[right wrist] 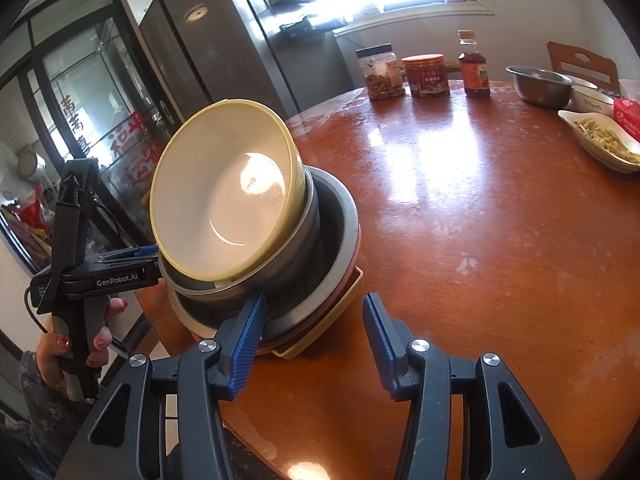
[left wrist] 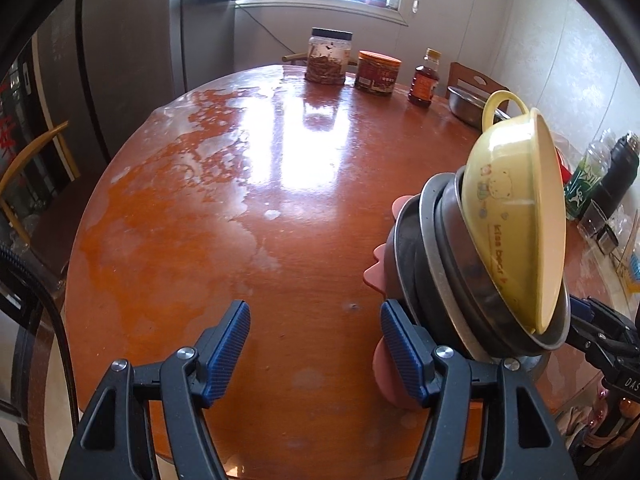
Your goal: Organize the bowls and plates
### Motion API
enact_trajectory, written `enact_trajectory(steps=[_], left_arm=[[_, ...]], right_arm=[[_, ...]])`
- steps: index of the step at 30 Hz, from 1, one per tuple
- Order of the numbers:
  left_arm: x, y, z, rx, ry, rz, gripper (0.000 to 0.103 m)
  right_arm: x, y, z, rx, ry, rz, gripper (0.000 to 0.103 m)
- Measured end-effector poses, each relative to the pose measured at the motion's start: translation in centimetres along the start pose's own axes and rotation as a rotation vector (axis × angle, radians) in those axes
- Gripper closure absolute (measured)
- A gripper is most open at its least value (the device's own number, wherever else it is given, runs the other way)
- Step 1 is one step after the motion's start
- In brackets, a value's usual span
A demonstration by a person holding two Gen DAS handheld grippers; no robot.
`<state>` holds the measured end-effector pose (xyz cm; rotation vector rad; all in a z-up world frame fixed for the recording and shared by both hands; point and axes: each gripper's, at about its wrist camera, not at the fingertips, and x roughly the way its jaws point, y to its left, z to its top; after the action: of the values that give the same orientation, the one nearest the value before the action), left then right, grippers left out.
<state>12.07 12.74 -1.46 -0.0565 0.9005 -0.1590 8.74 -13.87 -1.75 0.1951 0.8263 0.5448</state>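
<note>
A stack of dishes stands near the edge of the round wooden table (left wrist: 224, 216). On top, a yellow bowl (left wrist: 508, 208) (right wrist: 216, 200) with a handle and a bear print sits askew in the steel bowls (left wrist: 436, 248) (right wrist: 320, 240). Below them lie a pink plate (left wrist: 376, 268) and a yellow plate (right wrist: 296, 350). My left gripper (left wrist: 316, 350) (right wrist: 150, 256) is open over bare table, its right finger beside the stack. On the other side my right gripper (right wrist: 314, 342) (left wrist: 584, 312) is open too. Its left finger is at the steel rim, and only the yellow plate's corner lies between its fingers.
At the table's far side stand two jars (left wrist: 328, 58) (left wrist: 378, 72), a sauce bottle (left wrist: 424, 80) and another steel bowl (right wrist: 538, 84). A white dish of food (right wrist: 604, 140) and bottles (left wrist: 588, 176) sit to the right. A chair (left wrist: 32, 184) and a fridge (right wrist: 208, 40) stand beside the table.
</note>
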Motion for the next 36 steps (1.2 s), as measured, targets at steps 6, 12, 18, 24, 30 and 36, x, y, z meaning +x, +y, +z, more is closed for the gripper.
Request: enact_trajectory(steps=[6,12,18,24,30,36], left_arm=[[0.5,-2.5,0.6,0.069,-0.011,-0.002,0.039],[1.2,-5.3,1.2,0.128,-0.006,-0.005,0.041],[2.4,-8.5,2.2,0.147,-0.001,-0.005,0.041],[3.1,-11.5,2.6,0.175,-0.004,0.014,0.041],[4.0,-13.5,3.1,0.174,0.0,-0.001,0.041],[4.2,-14.4,3.3,0.164,-0.003,0.003,0.041]], right_arm=[[-1.1,-1.1,-0.4,-0.006,-0.004,-0.006,0.05],[-2.5,-2.7,-0.7,0.005,-0.015,-0.037,0.05],[-4.0,-5.1,-0.9,0.054,-0.039,-0.079,0.05],[-5.3,-7.4,-0.9,0.089,-0.057,-0.117,0.05],[-6.4,-9.4,-0.8,0.122,-0.072,-0.142,0.05],[-7.1,-10.4,-1.0,0.147,-0.081,-0.157,0.047]])
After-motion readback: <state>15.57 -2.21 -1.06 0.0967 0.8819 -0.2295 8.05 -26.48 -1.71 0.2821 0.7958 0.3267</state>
